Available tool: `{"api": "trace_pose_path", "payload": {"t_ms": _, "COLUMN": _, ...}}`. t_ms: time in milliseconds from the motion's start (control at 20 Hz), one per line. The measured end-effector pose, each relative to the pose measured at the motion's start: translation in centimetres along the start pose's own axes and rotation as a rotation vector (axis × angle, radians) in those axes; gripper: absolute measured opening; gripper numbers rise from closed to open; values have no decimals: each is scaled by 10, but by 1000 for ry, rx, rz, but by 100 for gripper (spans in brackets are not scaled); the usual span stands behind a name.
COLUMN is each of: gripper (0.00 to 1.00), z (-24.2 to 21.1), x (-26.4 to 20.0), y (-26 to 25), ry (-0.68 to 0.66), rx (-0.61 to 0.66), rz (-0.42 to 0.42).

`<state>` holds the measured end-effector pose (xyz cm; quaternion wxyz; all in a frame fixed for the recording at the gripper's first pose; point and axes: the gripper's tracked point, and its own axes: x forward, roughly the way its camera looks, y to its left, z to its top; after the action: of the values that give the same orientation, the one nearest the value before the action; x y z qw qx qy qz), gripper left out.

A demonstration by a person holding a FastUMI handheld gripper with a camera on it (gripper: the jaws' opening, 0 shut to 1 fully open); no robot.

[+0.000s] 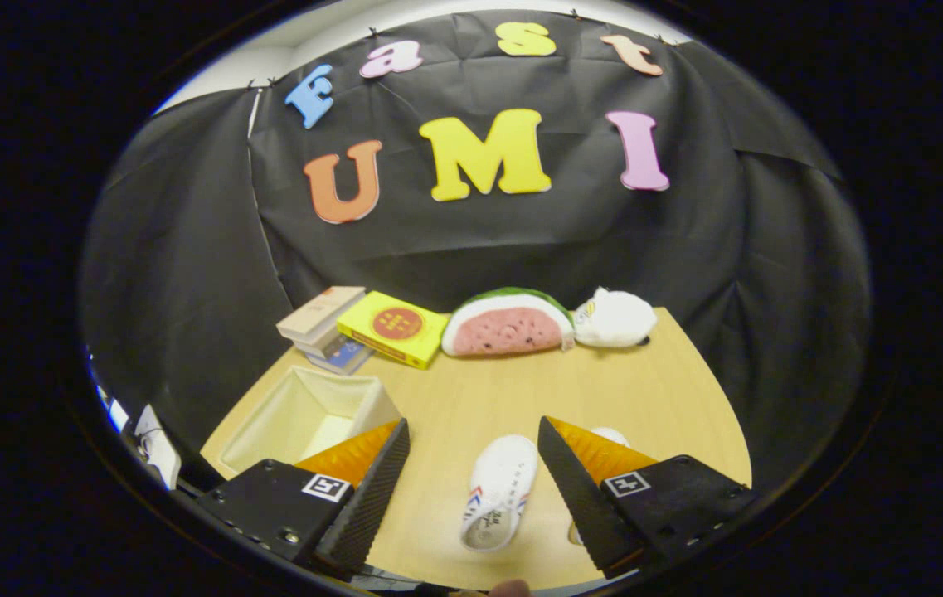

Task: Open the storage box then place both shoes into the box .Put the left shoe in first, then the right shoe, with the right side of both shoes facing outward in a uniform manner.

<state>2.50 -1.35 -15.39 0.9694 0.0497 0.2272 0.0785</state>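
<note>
Nearest of all, the gripper hangs over the near part of the tabletop with its two fingers spread wide and nothing between their pads. Between the fingers, lying on the wood, is a white shoe with its opening toward the near side and its toe pointing away; it touches neither finger, though it lies closer to the right one. A second shoe is mostly hidden behind the right finger, just a pale rounded bit showing past the finger's top, so how it lies cannot be told. To the left, partly behind the left finger, stands the box, a pale fabric bin that is open at the top, and what can be seen of its inside holds nothing. Both shoes lie outside it, on the tabletop to its right. Along the far edge runs a row of other things: a stack of books at the far left, a yellow book leaning against it, then a watermelon-slice plush, and a white plush touching that one on the right.
</note>
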Motion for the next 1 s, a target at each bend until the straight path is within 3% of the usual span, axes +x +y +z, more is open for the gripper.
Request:
{"api": "trace_pose_path", "payload": {"t_ms": 350, "gripper": 95, "z": -106, "x": 59, "y": -35, "ry": 228, "rx": 54, "rz": -24}}
{"api": "trace_pose_path", "payload": {"t_ms": 800, "gripper": 95, "z": -157, "x": 112, "y": -41, "ry": 395, "rx": 103, "rz": 4}}
{"api": "trace_pose_path", "payload": {"t_ms": 1000, "gripper": 69, "z": -155, "x": 118, "y": -45, "ry": 433, "rx": 144, "rz": 32}}
